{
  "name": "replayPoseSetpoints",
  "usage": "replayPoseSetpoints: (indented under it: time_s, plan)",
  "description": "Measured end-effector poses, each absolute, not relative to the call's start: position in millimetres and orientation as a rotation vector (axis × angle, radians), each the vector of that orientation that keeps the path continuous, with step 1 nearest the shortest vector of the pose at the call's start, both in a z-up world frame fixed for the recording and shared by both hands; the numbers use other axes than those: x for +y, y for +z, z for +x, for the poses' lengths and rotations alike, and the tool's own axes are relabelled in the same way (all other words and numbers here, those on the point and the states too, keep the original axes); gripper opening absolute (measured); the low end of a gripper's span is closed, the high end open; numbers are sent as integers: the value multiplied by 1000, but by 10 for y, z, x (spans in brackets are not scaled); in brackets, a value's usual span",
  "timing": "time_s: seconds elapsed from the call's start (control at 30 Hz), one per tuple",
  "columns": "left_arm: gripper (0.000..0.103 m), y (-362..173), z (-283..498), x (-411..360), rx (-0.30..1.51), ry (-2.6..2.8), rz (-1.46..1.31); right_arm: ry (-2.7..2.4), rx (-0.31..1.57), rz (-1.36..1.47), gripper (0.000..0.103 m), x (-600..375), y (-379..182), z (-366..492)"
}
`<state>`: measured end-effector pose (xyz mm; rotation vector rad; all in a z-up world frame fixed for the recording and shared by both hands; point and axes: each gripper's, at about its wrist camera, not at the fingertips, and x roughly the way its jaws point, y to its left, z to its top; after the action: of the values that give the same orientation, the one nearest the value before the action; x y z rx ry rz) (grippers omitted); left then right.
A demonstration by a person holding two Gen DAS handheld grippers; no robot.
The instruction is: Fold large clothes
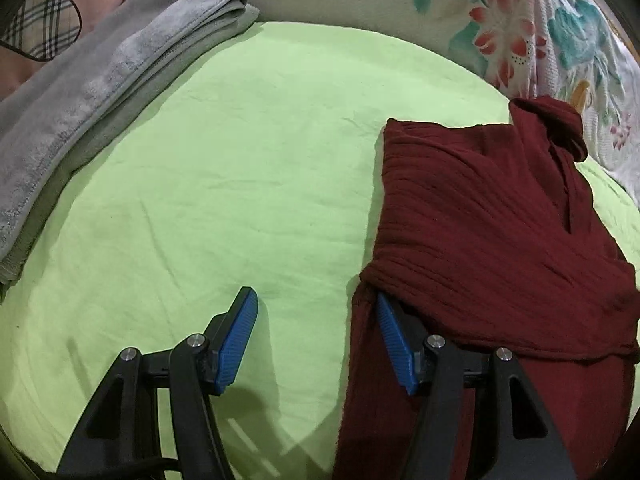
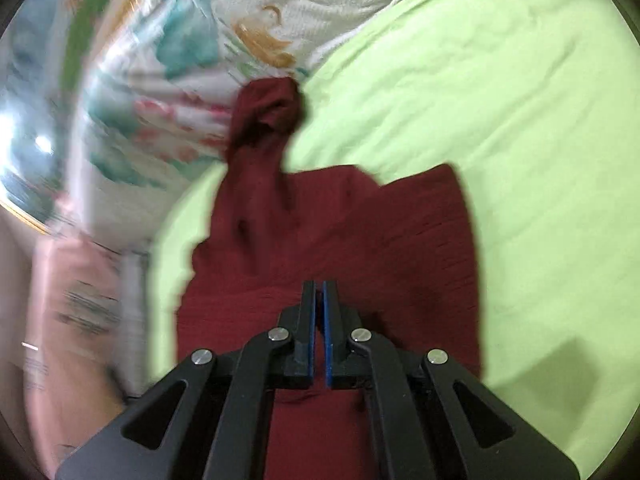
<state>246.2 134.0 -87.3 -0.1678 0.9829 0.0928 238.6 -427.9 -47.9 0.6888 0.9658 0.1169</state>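
Observation:
A dark red ribbed garment (image 1: 488,216) lies partly folded on the light green sheet (image 1: 240,152), with a sleeve end bunched at its far side. My left gripper (image 1: 316,300) is open at the garment's left edge; its right finger (image 1: 394,340) touches the cloth and its left finger rests over bare sheet. In the right wrist view the same garment (image 2: 360,224) lies under my right gripper (image 2: 319,292), whose jaws are shut above the cloth. I cannot tell whether any fabric is pinched between them. The right wrist view is blurred by motion.
A folded grey towel (image 1: 92,92) lies along the left of the sheet. A floral quilt (image 1: 540,28) borders the far right and also shows in the right wrist view (image 2: 180,80). Plaid and pink fabric (image 1: 44,20) sits at the far left corner.

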Motion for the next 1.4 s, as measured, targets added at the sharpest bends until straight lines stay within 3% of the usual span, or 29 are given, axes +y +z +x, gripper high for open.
replayPoseSetpoints:
  time_s: [0.07, 0.13, 0.23, 0.3, 0.37, 0.47, 0.67, 1.0, 1.3, 1.33, 1.37, 1.4]
  plan:
    - [62, -842, 2436, 1335, 992, 86, -163, -10, 1031, 545, 4, -4213, -508, 2429]
    - [60, -737, 2356, 1344, 986, 70, -168, -141, 975, 393, 8, -4151, -363, 2327]
    - [60, -513, 2262, 1303, 942, -6, -200, 19, 867, 433, 13, -4024, -190, 2179]
    - [61, -407, 2292, 1195, 925, -71, -225, 190, 912, 447, 48, -3812, -264, 2252]
    - [61, -353, 2378, 1030, 930, -158, -254, 289, 983, 485, 53, -3667, -452, 2353]
    - [61, -305, 2500, 772, 935, -165, -181, 162, 1095, 385, 53, -3615, -665, 2489]
    - [74, -111, 3118, 319, 921, -210, -177, 229, 973, 486, 53, -3818, -314, 2869]
    - [74, -112, 4708, -646, 946, -285, -34, 239, 902, 646, 54, -4135, -461, 4159]
    - [74, -414, 5522, -1225, 923, -259, 123, 291, 847, 773, 54, -4262, -636, 4888]
    - [70, -513, 5648, -1286, 944, -235, 142, 287, 844, 764, 54, -4243, -641, 4959]
    - [53, -575, 5716, -1318, 961, -240, 138, 289, 838, 760, 44, -4227, -638, 5001]
    - [45, -623, 5770, -1345, 962, -255, 124, 298, 825, 750, 14, -4202, -616, 5030]
